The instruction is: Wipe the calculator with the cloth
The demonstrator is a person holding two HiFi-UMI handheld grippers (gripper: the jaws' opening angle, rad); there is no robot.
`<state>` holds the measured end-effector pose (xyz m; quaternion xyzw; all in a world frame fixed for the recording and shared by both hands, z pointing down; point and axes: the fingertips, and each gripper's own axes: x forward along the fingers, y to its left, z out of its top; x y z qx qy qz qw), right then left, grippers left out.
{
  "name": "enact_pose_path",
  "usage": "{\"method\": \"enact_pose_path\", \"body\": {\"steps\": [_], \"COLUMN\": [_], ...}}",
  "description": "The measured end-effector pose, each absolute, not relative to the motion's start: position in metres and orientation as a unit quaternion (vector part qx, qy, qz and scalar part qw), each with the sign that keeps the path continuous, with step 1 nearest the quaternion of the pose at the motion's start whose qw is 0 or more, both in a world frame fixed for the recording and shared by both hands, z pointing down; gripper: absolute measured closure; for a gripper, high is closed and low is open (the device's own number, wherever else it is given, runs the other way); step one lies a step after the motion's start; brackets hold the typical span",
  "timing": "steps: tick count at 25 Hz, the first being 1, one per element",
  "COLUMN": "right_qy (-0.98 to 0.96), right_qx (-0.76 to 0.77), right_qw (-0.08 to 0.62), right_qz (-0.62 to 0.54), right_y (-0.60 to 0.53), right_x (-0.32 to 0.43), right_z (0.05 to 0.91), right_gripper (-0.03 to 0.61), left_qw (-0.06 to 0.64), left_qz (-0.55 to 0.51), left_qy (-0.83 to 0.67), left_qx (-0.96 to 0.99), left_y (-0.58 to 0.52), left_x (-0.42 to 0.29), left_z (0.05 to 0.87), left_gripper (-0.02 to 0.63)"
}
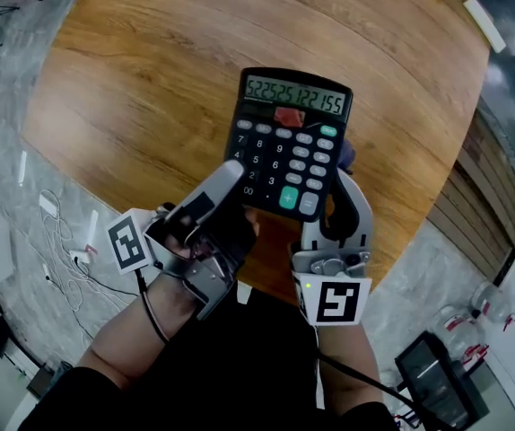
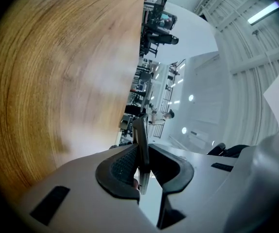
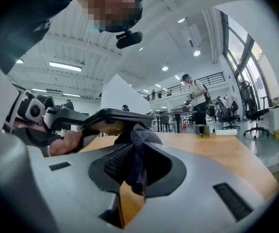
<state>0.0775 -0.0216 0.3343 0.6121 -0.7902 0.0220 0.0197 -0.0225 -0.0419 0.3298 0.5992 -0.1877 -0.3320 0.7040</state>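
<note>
There is one calculator (image 1: 290, 142), one cloth (image 3: 137, 147) and one table (image 1: 150, 70). One person (image 1: 123, 353) holds two grippers: one left gripper (image 2: 143, 157) and one right gripper (image 3: 137, 163).

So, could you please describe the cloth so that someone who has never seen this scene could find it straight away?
Above the near edge of the round wooden table, the left gripper holds up a black calculator. At its right edge, the right gripper pinches the cloth in its jaws: a small, dark blue-grey crumpled wad, the only soft thing among hard plastic.
</note>
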Motion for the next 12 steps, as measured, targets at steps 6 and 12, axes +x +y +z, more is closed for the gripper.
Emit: {"method": "enact_pose_path", "body": {"steps": [6, 12], "right_qy": [-0.823, -0.824], "right_qx": [0.566, 0.563], "right_qw": [0.025, 0.038], "right_qz": [0.04, 0.042], "right_y": [-0.005, 0.016], "right_x": [0.034, 0.049], "right_z": [0.338, 0.335], "right_gripper": [0.517, 0.517], "left_qw": [0.701, 0.687], "left_qz": [-0.322, -0.316], "left_qy": [-0.193, -0.218], "left_qx": [0.606, 0.617], "left_y": [-0.042, -0.042], "left_x": [-0.022, -0.027], "left_z": [0.33, 0.333], "left_gripper": [0.545, 0.545]}}
